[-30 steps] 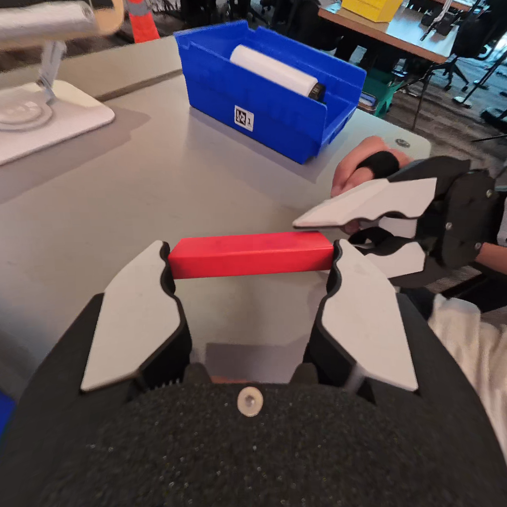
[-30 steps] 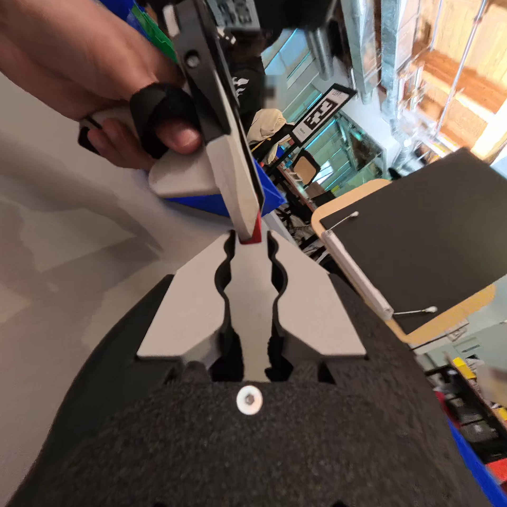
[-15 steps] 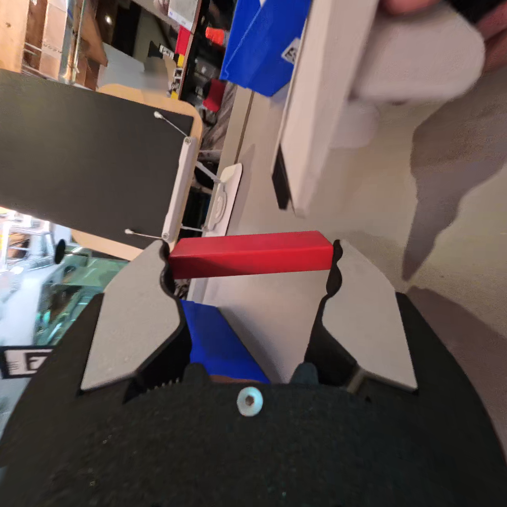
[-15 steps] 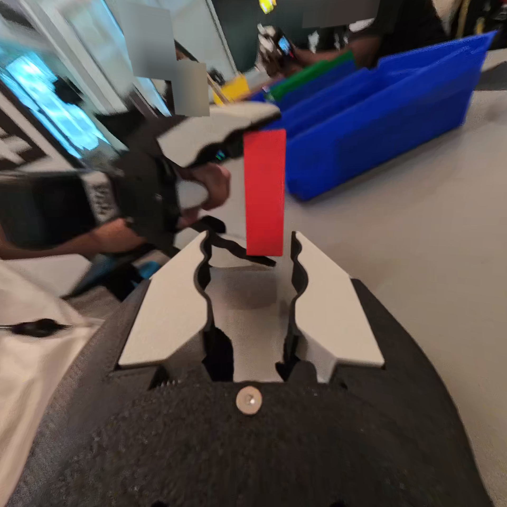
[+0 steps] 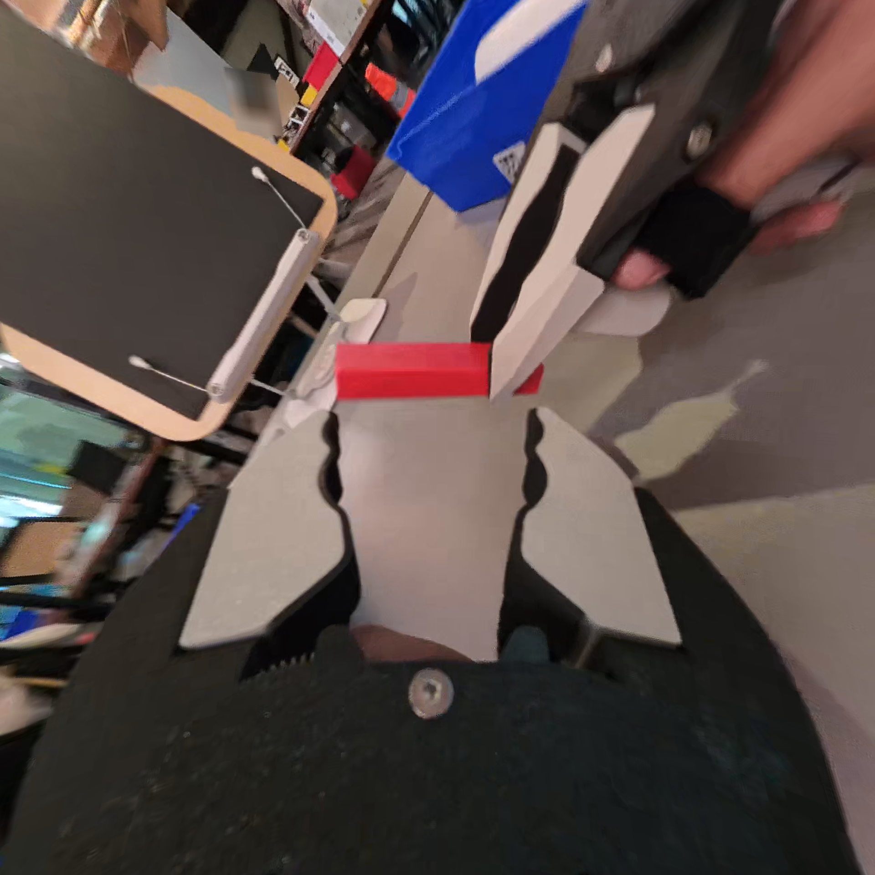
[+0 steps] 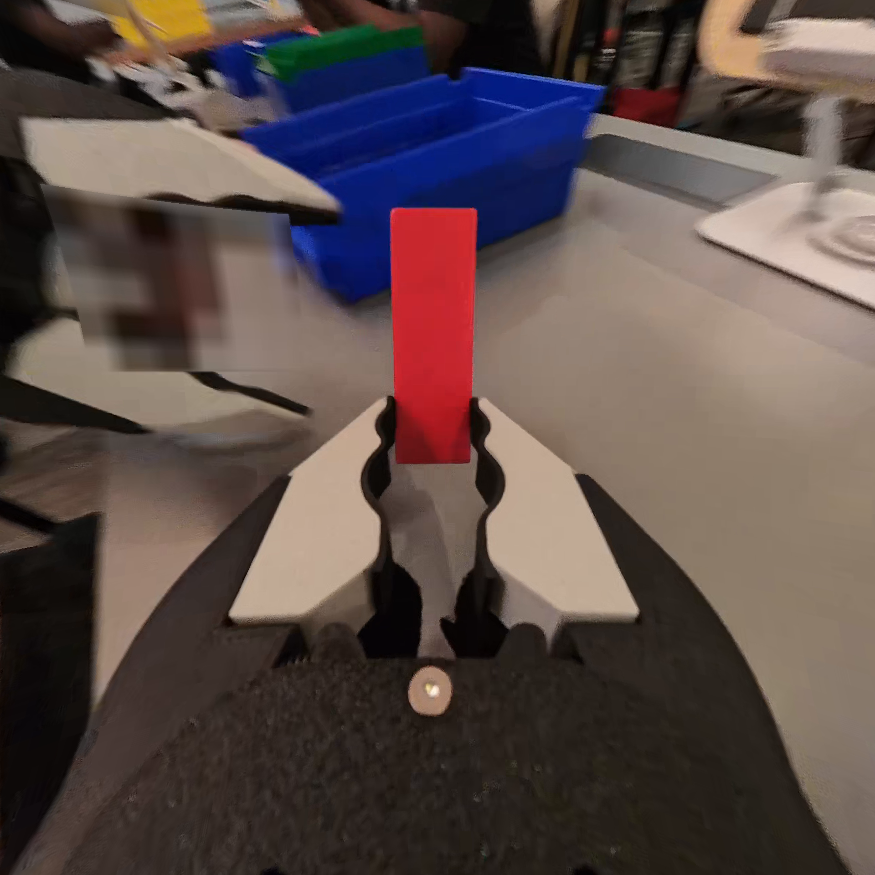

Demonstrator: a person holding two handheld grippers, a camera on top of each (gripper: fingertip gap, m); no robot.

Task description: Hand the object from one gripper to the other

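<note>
The right tool [image 6: 432,407] clamps one end of the long red rectangular block [image 6: 433,326], above the grey desk [image 6: 663,379]. The left tool [image 5: 432,421], jaws wide, holds nothing beside it. Handover looks done; next, part them cleanly.

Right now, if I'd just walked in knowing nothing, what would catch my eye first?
A bright red block, pinched at its near end by the right tool and standing upright above a grey table. Next, the left tool, open just short of the block and not touching it. Behind, a blue bin sits on the table.
</note>
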